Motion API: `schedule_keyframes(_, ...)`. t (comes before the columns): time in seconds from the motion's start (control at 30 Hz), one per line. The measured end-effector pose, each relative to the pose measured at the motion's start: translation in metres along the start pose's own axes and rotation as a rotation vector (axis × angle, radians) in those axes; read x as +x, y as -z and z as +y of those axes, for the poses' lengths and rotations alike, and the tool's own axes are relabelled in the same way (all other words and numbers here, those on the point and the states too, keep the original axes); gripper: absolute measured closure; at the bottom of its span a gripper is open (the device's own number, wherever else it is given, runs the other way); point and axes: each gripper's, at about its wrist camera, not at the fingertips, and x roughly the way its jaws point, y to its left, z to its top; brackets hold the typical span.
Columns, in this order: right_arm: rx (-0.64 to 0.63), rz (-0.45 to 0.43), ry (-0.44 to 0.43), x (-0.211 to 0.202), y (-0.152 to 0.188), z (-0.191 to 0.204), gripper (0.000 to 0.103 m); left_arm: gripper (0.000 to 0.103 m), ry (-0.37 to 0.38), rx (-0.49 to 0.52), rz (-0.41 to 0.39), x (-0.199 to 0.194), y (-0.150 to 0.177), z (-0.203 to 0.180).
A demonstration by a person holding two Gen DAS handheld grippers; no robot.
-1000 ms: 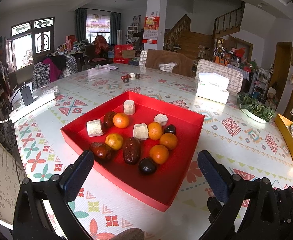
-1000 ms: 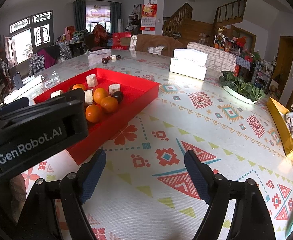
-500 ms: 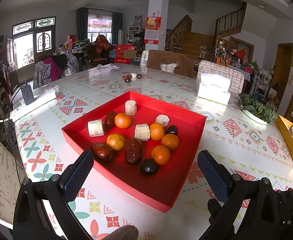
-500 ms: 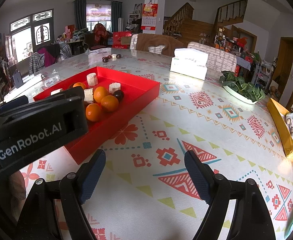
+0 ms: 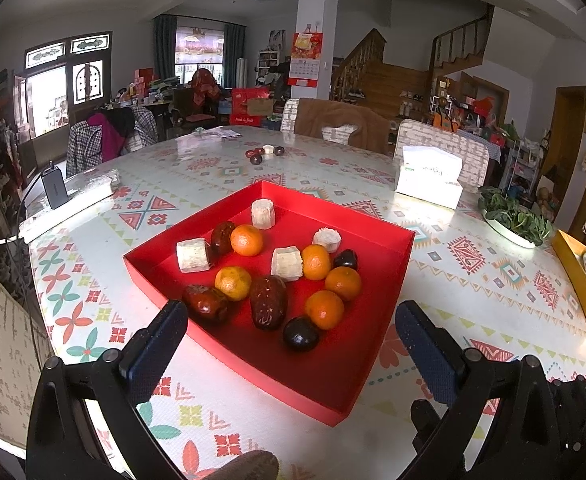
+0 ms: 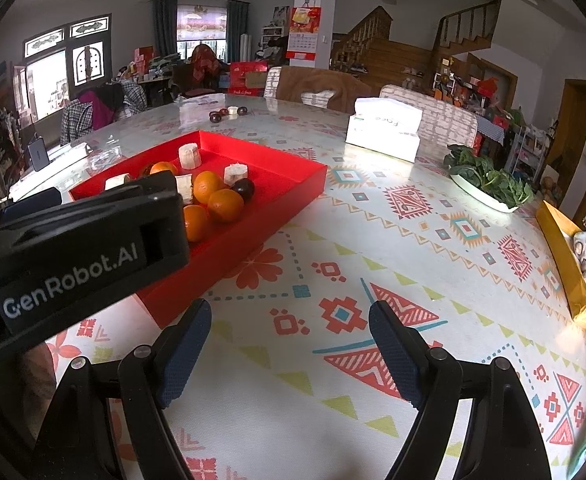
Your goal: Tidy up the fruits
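A red tray (image 5: 389, 276) sits on the patterned table and holds several oranges (image 5: 246, 240), brown dates (image 5: 268, 306), dark plums (image 5: 300, 333) and white cut pieces (image 5: 192, 255). My left gripper (image 5: 289, 350) is open and empty, held just before the tray's near corner. My right gripper (image 6: 289, 354) is open and empty over bare table, to the right of the tray (image 6: 293, 168). The left gripper's body (image 6: 73, 248) hides part of the tray in the right wrist view.
A few loose fruits (image 5: 257, 157) lie far across the table. A white tissue box (image 5: 429, 180), a dish of greens (image 5: 513, 220) and a gold box (image 5: 577, 276) stand to the right. A power strip with a phone (image 5: 57, 194) lies at the left edge.
The left gripper has risen slightly, so the tray sits a little lower in its view. The right gripper has barely moved. Both stay open.
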Motion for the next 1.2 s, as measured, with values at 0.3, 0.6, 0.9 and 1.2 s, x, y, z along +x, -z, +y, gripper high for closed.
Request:
schedule_keyframes(0.3, -0.003, 0.003, 0.002, 0.001, 0.000, 0.001, 0.018, 0.000, 0.000, -0.005, 0.013, 0.000, 0.004, -0.001)
schedule_keyframes(0.6, -0.003, 0.003, 0.001, 0.001, 0.000, 0.000, 0.018, 0.000, 0.002, -0.004, 0.015, 0.001, 0.003, 0.001)
schedule_keyframes(0.9, -0.002, 0.008, 0.003, 0.001, 0.001, 0.001, 0.018, 0.000, 0.003, -0.007, 0.017, 0.001, 0.003, 0.002)
schedule_keyframes(1.2, -0.004, 0.008, 0.005, 0.002, 0.001, 0.001, 0.018, 0.000, 0.009, -0.009, 0.029, 0.006, 0.005, 0.008)
